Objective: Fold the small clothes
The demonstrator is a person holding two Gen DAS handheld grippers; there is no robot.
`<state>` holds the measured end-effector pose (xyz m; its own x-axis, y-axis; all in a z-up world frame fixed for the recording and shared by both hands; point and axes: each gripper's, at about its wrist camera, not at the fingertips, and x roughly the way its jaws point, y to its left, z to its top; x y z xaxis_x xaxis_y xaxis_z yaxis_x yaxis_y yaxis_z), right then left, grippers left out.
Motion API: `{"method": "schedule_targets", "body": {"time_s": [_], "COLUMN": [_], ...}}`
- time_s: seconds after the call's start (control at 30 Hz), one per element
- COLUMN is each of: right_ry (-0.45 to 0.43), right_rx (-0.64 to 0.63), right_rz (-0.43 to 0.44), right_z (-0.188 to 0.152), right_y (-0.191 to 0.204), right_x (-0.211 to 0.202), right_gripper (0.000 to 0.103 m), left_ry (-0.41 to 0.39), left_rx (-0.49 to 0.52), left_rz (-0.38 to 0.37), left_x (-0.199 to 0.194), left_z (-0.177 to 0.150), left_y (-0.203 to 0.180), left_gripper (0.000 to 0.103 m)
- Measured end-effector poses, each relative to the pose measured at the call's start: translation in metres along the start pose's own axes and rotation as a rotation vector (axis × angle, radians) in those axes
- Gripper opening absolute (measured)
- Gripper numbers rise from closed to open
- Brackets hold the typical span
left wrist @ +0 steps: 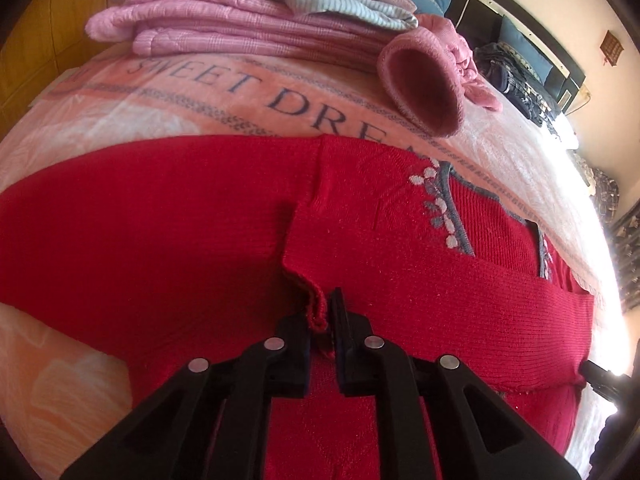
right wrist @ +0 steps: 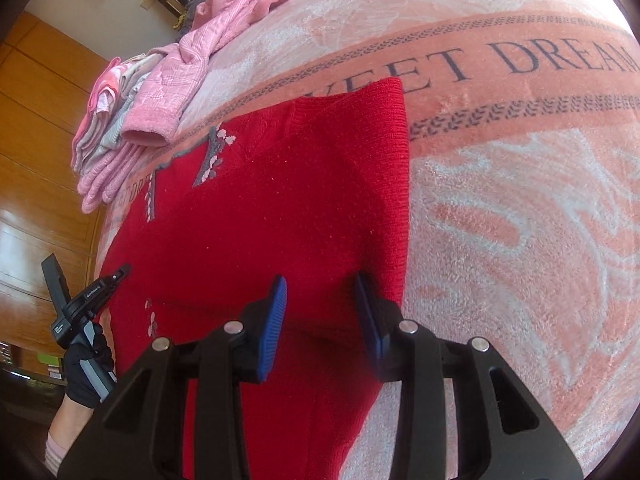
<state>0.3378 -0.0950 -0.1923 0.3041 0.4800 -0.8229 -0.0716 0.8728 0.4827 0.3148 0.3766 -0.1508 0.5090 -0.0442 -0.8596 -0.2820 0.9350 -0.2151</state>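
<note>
Tongs on the left [left wrist: 326,320] are closed tightly on a cuff-like edge of the red sweater [left wrist: 168,220], a bunched fold of knit being pinched between the pads; the right tongs [right wrist: 320,312] are held well open over the sweater's near right edge, with nothing gripped. The sweater is spread on the bed's pink blanket [right wrist: 500,208], just this side of the "SWEET DREAM" lettering band [right wrist: 520,64], and a stack of folded pink clothes [left wrist: 240,20] is seen beyond that band, with a loose pink garment [left wrist: 432,80] beside it.

The step in hand is judged to be the folding-in of a sleeve. It would be done well if the pinched cuff were lifted only slightly and carried across the body in one flat sweep, while the opposite edge is pinned or gripped by the open tongs so that the body is not dragged along. The cuff should be released only once the sleeve lies smooth.

A fine ribbed knit in deep red is shown, soft and limp, with grey and white floral embroidery [left wrist: 444,204] near the neckline
</note>
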Motion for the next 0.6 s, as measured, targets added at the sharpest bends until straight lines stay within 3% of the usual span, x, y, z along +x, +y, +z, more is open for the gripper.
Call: {"method": "schedule_targets", "body": {"time_s": [0.17,0.2,0.3,0.43,0.6], "right_ry": [-0.015,-0.032,-0.079,-0.054,0.039], "right_rx": [-0.035,-0.036,-0.048,-0.057,-0.049], "right_rz": [0.002,0.023,0.068,0.057,0.006], "right_z": [0.003,0.005,0.012,0.013,0.001], "right_y": [0.014,0.018,0.031,0.043,0.04], "right_x": [-0.014,-0.021,-0.037,-0.025,0.011], "right_gripper": [0.039,0.039,0.044,0.045,0.043], "left_ry": [-0.065,-0.097,-0.159,-0.09,0.055], "left_rx": [-0.09,-0.092,-0.044,0.007,-0.002], "left_rz": [-0.039,-0.05,-0.089,-0.135,-0.128], "left_x": [-0.039,-0.051,-0.072,-0.053,-0.008], "left_z": [0.019,0.024,0.031,0.022,0.004], "left_y": [0.012,0.011,-0.004,-0.027,-0.03], "left_gripper": [0.023,0.03,0.039,0.039,0.039]}}
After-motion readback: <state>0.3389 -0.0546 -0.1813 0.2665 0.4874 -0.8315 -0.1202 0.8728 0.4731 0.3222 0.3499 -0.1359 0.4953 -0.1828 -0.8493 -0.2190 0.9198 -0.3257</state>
